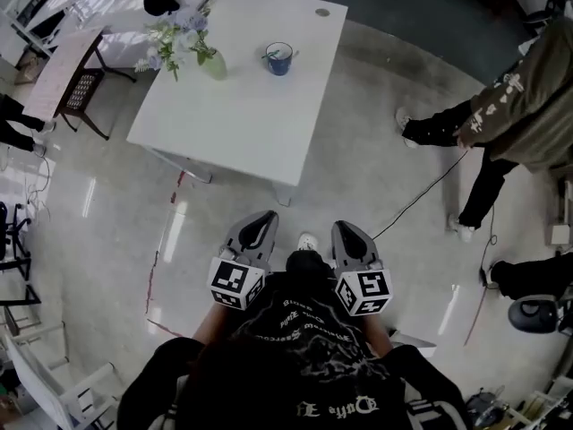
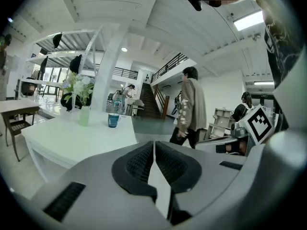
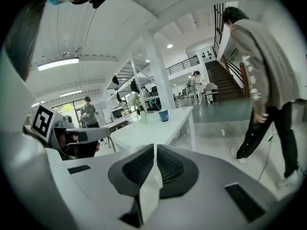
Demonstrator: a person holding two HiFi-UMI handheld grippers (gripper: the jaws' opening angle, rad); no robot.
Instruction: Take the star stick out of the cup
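Observation:
A blue cup [image 1: 278,59] stands near the far side of a white table [image 1: 242,115], with a thin greenish stick [image 1: 272,55] lying across its rim; its star end is too small to make out. The cup [image 2: 113,120] also shows far off in the left gripper view and, as a small blue cup [image 3: 164,115], in the right gripper view. Both grippers are held close to the person's body, well short of the table. My left gripper [image 1: 262,216] and my right gripper [image 1: 346,227] each have their pads together at the tips, with nothing between them.
A green vase of flowers [image 1: 211,64] stands left of the cup. A person in a khaki top [image 1: 515,106] walks on the floor to the right, with a cable [image 1: 421,195] trailing there. A wooden chair [image 1: 82,90] stands left of the table.

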